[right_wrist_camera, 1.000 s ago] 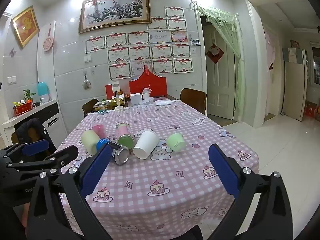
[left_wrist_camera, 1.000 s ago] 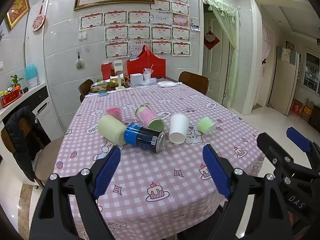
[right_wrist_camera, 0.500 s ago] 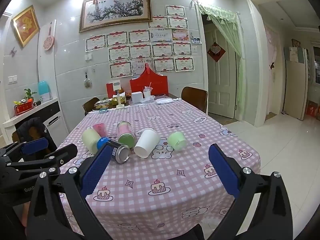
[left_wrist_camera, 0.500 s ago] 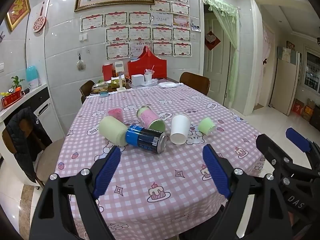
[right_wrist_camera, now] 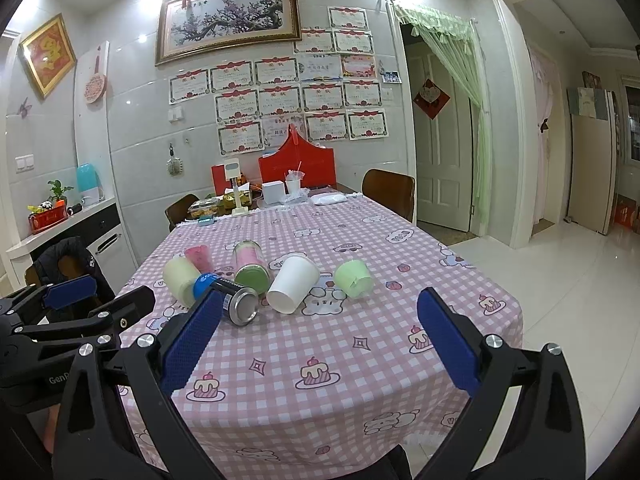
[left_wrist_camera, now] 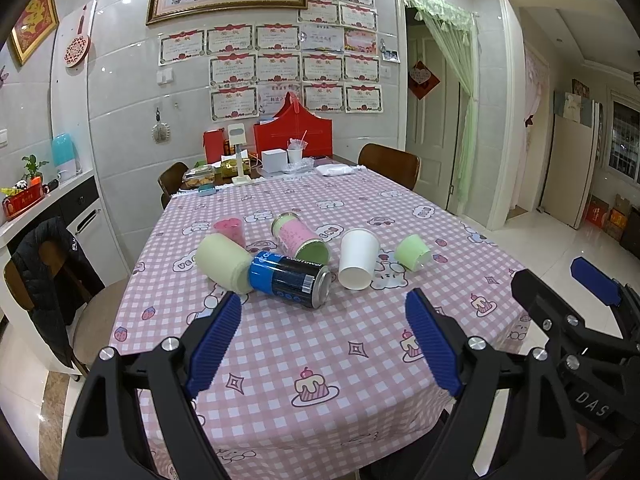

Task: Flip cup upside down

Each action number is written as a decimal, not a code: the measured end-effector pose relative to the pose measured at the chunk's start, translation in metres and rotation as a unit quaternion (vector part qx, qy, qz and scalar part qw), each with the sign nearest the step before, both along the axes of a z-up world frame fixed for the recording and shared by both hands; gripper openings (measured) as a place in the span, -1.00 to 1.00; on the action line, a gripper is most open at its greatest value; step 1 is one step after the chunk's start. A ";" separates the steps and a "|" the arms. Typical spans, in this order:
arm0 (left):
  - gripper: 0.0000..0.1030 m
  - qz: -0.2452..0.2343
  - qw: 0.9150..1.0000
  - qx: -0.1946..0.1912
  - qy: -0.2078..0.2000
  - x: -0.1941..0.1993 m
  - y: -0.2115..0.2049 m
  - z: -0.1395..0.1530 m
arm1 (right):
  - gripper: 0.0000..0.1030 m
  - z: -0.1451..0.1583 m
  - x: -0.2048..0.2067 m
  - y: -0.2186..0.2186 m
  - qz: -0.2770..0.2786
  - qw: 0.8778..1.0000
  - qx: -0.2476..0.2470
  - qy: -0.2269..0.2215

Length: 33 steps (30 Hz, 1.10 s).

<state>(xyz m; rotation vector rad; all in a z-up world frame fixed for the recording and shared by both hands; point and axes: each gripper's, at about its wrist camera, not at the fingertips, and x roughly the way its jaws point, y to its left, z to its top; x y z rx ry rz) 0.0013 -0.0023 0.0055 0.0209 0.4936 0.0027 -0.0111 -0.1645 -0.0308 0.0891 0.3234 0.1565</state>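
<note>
— Where are my claws?

— I see the left gripper (left_wrist_camera: 322,344) spread wide, holding nothing, above the near edge of the checked tablecloth (left_wrist_camera: 320,360). The right gripper (right_wrist_camera: 320,344) is likewise wide apart and touches nothing.

— And the cup?

— The white paper cup (right_wrist_camera: 293,284) lies on its side mid-table, between the blue can (right_wrist_camera: 228,296) and a green cup (right_wrist_camera: 354,279), well apart from both claws.

Left gripper (left_wrist_camera: 324,344) and right gripper (right_wrist_camera: 320,344) gape, jaws empty.
</note>
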 end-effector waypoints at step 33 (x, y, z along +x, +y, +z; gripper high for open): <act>0.61 0.000 1.000 0.002 0.002 0.002 -0.007 -0.004 | 0.83 0.000 0.001 -0.001 0.001 1.000 0.004 0.005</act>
